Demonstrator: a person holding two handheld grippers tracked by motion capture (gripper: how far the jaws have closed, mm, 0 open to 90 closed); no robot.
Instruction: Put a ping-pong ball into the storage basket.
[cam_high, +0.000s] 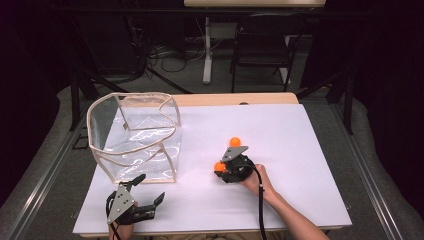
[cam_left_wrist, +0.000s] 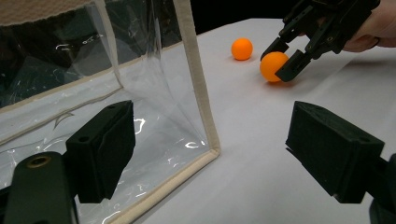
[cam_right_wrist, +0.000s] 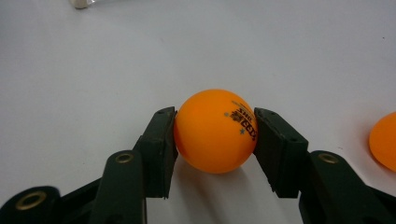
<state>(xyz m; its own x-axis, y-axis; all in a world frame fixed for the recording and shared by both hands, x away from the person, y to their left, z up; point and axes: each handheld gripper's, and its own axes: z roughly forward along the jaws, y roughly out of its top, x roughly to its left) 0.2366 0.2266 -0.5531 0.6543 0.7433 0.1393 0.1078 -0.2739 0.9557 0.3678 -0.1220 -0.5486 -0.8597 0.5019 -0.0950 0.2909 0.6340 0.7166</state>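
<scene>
Right claw pinching an orange ball on the white sheet.

From the high view I see my right gripper (cam_high: 223, 167) on the ball (cam_high: 219, 166), a second ball (cam_high: 234, 141) just beyond, the clear bag (cam_high: 135, 137) well apart at left. In the left gripper view my left gripper (cam_left_wrist: 212, 154) is spread, the bag's cloth-trimmed corner just beside it. In the right gripper view both pads press the smooth printed ball (cam_right_wrist: 215, 130); bare sheet lies ahead.

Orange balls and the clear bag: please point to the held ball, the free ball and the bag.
held ball (cam_right_wrist: 215, 130), right gripper view, its middle, between the two pads.
free ball (cam_left_wrist: 242, 48), left gripper view, its middle.
clear bag (cam_high: 131, 152), high view, its front top rim.
</scene>
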